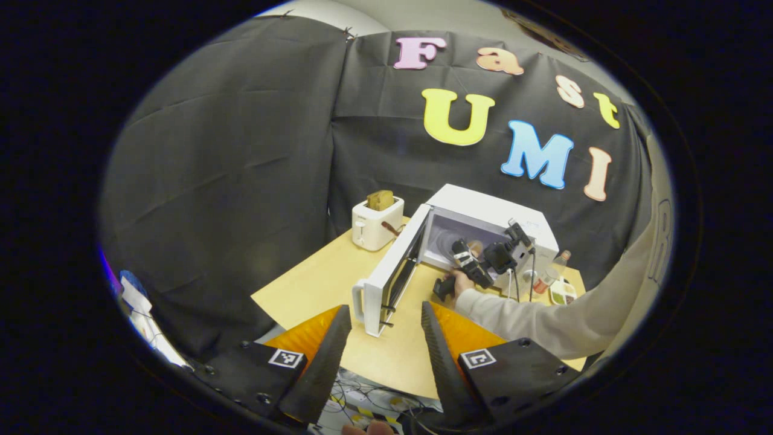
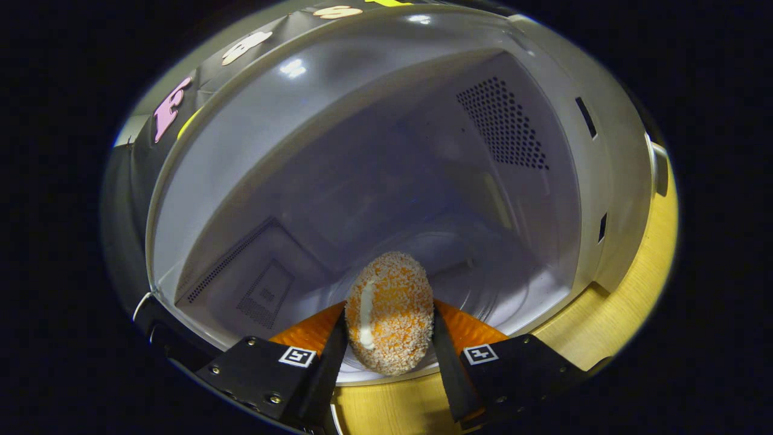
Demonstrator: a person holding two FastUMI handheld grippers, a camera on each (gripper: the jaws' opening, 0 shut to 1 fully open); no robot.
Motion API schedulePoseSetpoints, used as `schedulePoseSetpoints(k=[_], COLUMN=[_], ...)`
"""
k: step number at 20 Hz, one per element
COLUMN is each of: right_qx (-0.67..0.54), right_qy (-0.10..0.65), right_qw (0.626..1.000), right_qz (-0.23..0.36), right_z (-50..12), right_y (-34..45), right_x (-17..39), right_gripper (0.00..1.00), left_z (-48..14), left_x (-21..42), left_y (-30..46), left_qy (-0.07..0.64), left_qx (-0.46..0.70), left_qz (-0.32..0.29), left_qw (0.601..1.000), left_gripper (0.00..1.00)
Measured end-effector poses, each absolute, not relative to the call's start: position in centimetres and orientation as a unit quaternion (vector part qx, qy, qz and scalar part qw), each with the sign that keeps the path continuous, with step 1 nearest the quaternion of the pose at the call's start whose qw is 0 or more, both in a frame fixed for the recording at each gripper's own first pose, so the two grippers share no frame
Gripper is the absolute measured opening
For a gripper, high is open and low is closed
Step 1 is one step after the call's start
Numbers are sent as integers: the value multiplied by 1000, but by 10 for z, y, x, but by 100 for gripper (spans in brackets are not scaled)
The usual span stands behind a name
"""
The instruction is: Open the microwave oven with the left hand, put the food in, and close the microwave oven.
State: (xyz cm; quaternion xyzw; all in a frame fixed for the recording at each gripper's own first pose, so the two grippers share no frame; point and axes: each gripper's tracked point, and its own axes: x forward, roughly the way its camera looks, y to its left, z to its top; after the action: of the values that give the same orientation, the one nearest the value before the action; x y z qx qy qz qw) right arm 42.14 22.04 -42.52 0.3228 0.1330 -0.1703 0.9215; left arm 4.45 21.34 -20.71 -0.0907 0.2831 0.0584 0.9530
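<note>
Inside the open microwave [image 2: 386, 151], the right gripper [image 2: 389, 338] clamps a crumbed food ball [image 2: 389, 311] just over the front sill. The left gripper [image 1: 386, 344] hangs apart, holding nothing, off the desk's [image 1: 314, 284] near edge. A toaster [image 1: 377, 223] holds bread.

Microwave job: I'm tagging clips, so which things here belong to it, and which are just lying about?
Belong:
microwave, its door open
food, a crumbed piece held by the right gripper at the opening
left gripper, open, held back

Lying about:
toaster with bread
bottle
</note>
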Motion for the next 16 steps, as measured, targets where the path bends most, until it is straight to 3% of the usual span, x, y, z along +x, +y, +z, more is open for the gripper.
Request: schedulePoseSetpoints(k=[9,11,13,14,16], right_qx=[312,295,289,290,292], right_qy=[159,160,161,168,179], right_qw=[927,931,933,932,932], right_qz=[-137,-143,-145,-138,-116], right_z=[-421,-417,-419,-419,-416], right_y=[230,225,223,226,234], right_x=[414,407,407,403,395], right_gripper=[82,100,100,100,100], left_z=[-202,-200,-199,-197,-196], left_x=[37,31,27,25,18], left_y=[212,213,213,214,216], left_qy=[273,269,265,262,257], left_qx=[-105,-105,-106,-105,-106], left_qz=[66,67,67,68,71], left_qw=[954,955,956,957,958], left_gripper=[79,79,79,75,79])
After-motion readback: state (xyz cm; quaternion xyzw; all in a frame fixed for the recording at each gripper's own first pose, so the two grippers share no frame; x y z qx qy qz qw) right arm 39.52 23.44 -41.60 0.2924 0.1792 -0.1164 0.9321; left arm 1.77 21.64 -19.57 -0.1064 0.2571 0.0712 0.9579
